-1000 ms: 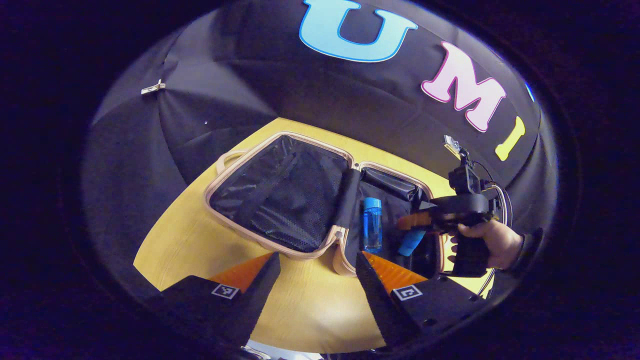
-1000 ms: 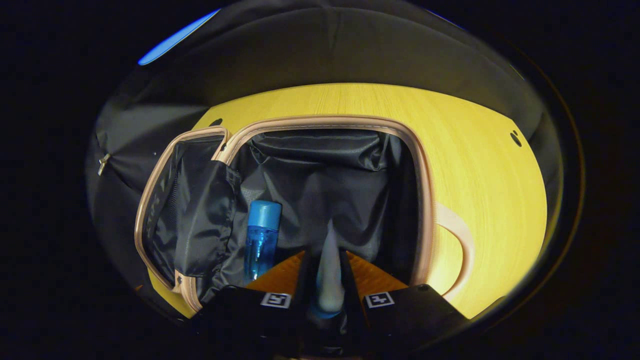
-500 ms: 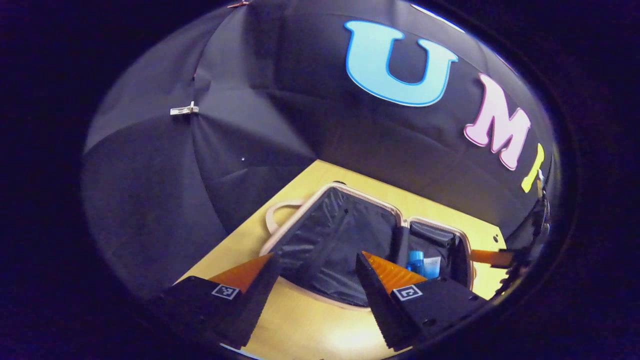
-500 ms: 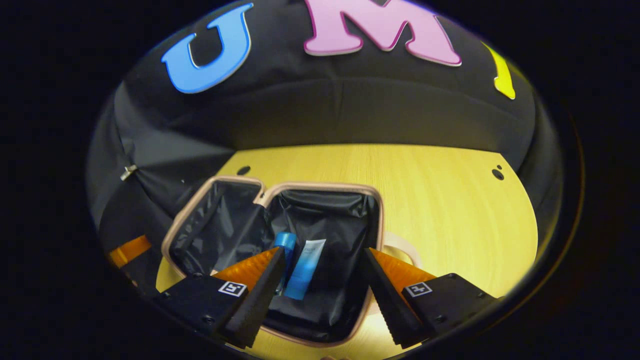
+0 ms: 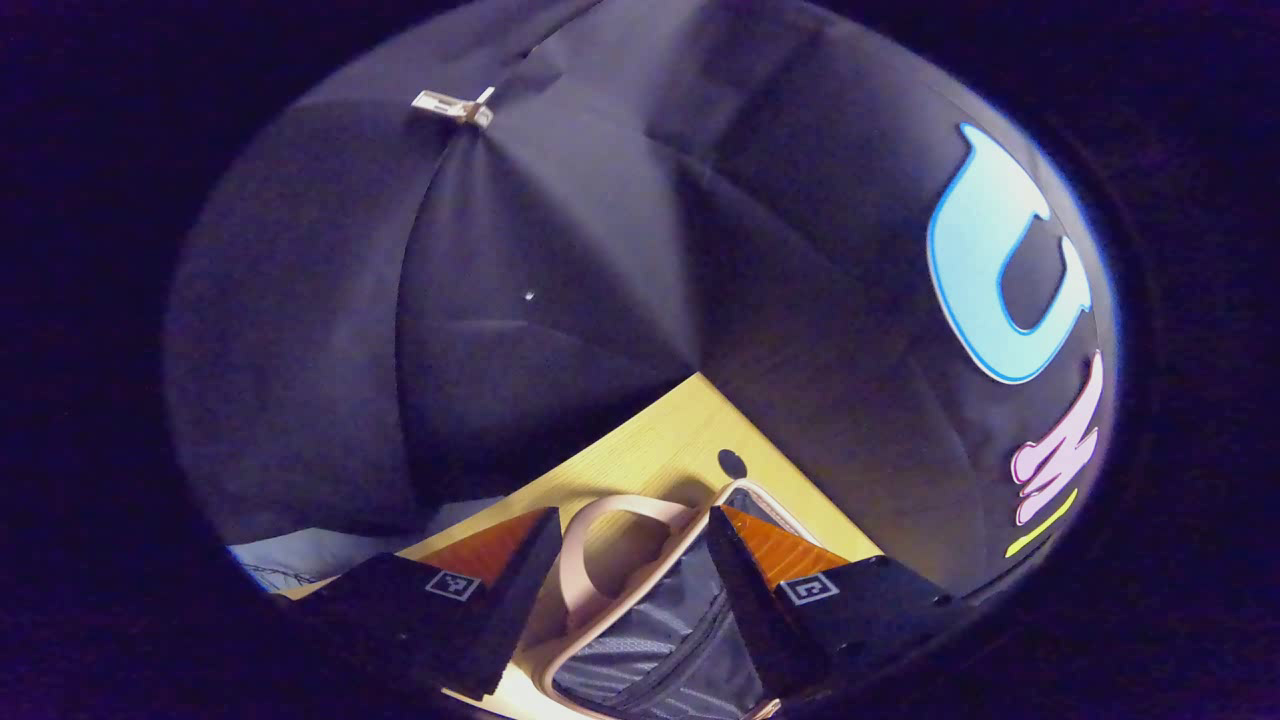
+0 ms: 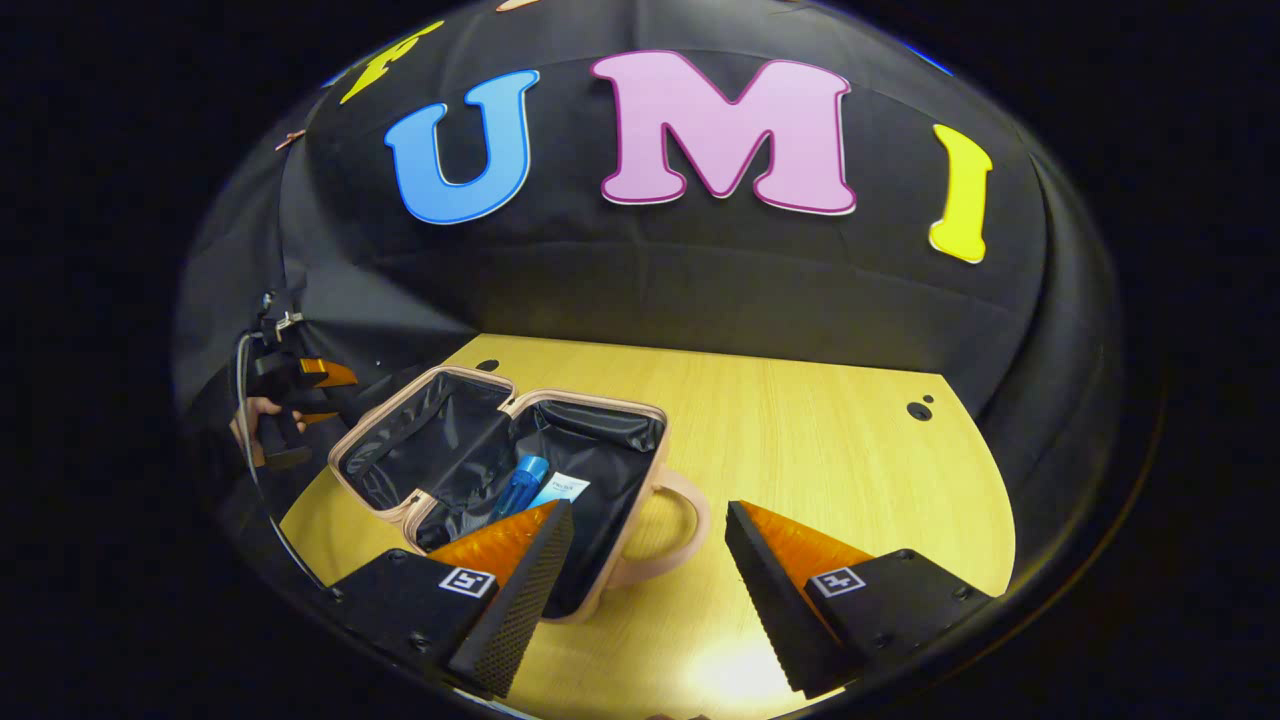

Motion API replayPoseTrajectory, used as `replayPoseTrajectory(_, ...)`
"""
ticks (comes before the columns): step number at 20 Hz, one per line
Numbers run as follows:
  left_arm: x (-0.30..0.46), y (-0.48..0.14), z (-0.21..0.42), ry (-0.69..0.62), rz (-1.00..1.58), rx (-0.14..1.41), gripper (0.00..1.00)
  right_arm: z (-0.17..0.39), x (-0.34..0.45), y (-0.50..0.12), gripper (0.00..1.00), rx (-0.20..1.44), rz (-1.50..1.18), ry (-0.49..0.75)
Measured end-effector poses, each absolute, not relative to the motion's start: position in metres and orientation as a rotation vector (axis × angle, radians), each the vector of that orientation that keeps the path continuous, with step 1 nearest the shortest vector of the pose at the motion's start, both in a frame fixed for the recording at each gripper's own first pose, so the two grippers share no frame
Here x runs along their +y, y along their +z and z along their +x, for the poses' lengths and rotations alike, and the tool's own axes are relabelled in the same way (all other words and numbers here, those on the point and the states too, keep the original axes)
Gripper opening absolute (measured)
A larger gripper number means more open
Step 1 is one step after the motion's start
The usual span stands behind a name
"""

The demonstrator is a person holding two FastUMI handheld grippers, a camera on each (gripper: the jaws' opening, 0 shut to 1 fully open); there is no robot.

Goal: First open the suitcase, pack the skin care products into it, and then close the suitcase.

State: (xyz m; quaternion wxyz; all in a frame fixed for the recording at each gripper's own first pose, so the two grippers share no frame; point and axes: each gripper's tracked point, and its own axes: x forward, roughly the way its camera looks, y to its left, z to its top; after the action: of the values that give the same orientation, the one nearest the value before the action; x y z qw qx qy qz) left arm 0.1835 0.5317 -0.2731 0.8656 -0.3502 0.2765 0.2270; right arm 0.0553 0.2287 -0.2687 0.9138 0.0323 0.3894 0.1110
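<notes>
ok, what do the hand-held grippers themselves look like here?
Both match: each hand-held gripper has two black wedge fingers with ribbed orange upper faces, textured black inner pads and a small square black-and-white marker at each finger base. That goes for the right one and the left one.

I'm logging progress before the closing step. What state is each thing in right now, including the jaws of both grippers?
suitcase: open, both halves lying flat on the table.
blue bottle: lying inside the suitcase.
tube: lying inside, beside the bottle.
left gripper: jaws open, the suitcase handle seen between them, not gripped.
right gripper: jaws open, holding nothing.
</notes>
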Motion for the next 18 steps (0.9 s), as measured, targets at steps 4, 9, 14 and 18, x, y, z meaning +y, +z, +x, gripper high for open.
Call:
replayPoseTrajectory(4, 0.543, -0.326, 0.185, 0.507, -0.768, 0.729, 0.90, 0.044, 0.193, -0.251, 0.98, 0.774, 0.015, 0.184)
replayPoseTrajectory(9, 0.531, -0.350, 0.202, 0.467, -0.952, 0.770, 0.72, 0.011, 0.187, -0.258, 0.98, 0.835, -0.017, 0.191)
replayPoseTrajectory(14, 0.524, -0.337, 0.200, 0.438, -0.969, 0.775, 0.25, 0.000, 0.178, -0.272, 0.97, 0.887, -0.030, 0.165)
replayPoseTrajectory(18, 0.521, -0.277, 0.199, 0.387, -0.799, 0.714, 0.09, 0.004, 0.171, -0.271, 0.97, 0.878, -0.026, 0.145)
